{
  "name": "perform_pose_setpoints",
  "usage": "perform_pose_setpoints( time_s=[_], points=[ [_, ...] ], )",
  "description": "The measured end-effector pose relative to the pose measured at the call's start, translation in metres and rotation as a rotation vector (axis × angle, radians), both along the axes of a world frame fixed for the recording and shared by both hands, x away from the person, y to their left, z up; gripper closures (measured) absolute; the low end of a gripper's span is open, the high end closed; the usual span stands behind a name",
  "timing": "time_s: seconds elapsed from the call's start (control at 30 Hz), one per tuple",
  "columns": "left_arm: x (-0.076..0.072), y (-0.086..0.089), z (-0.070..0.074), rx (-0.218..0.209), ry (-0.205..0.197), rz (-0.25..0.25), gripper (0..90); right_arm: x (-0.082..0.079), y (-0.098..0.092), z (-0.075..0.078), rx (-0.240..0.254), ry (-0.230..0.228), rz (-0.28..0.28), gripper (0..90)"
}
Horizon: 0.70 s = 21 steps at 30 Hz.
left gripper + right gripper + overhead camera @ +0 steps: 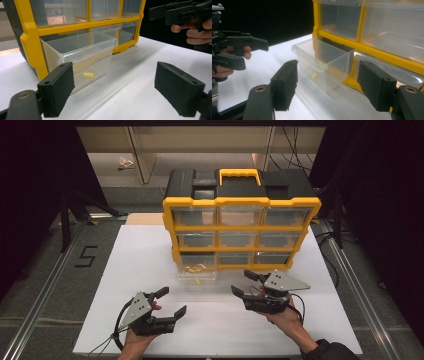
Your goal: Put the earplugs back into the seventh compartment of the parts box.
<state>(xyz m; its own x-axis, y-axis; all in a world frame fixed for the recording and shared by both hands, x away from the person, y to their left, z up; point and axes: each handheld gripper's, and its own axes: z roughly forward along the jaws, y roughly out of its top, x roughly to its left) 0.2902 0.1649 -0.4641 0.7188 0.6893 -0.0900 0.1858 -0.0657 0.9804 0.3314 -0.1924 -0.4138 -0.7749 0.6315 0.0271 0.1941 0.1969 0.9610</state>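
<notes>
A yellow-framed black plastic organiser cabinet (241,217) with nine clear drawers stands at the far middle of the white tabletop (125,270), and its bottom-left clear plastic drawer (197,270) is pulled most of the way out toward the near edge, resting low over the tabletop with small yellow pieces (88,74) lying in it. The left gripper (173,303) hovers near the near-left part of the tabletop, its fingers (58,90) released and spread wide with nothing between them; the right gripper (243,282) hangs just to the right of the drawer's front, its fingers (285,83) likewise parted and empty. The drawer looks close to leaving its slot, so a further tug could bring it out entirely and tip the pieces onto the tabletop. A push from one side alone, especially from the right gripper at an angle, could skew the drawer in its rails and jam it, or shove the light cabinet back toward the far edge. Thin clear walls may also flex and slip from a hard pinch
</notes>
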Motion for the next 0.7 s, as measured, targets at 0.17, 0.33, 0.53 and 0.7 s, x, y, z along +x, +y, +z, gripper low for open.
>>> perform_pose_setpoints(
  time_s=[0.17, 0.33, 0.53, 0.7],
  points=[
    [0.000, 0.000, 0.000, 0.002, 0.000, -0.003, 15.7, -0.004, -0.008, -0.002, 0.010, 0.000, -0.010, 33.5],
    [0.000, 0.000, 0.000, 0.002, 0.000, -0.003, 15.7, -0.006, -0.013, -0.003, 0.018, 0.002, -0.019, 33.5],
    [0.000, 0.000, 0.000, 0.000, 0.000, -0.003, 15.7, -0.009, -0.019, -0.004, 0.029, -0.002, -0.029, 33.4],
    [0.000, 0.000, 0.000, 0.001, 0.000, -0.003, 15.7, -0.013, -0.023, -0.006, 0.033, -0.003, -0.032, 33.4]
  ],
)
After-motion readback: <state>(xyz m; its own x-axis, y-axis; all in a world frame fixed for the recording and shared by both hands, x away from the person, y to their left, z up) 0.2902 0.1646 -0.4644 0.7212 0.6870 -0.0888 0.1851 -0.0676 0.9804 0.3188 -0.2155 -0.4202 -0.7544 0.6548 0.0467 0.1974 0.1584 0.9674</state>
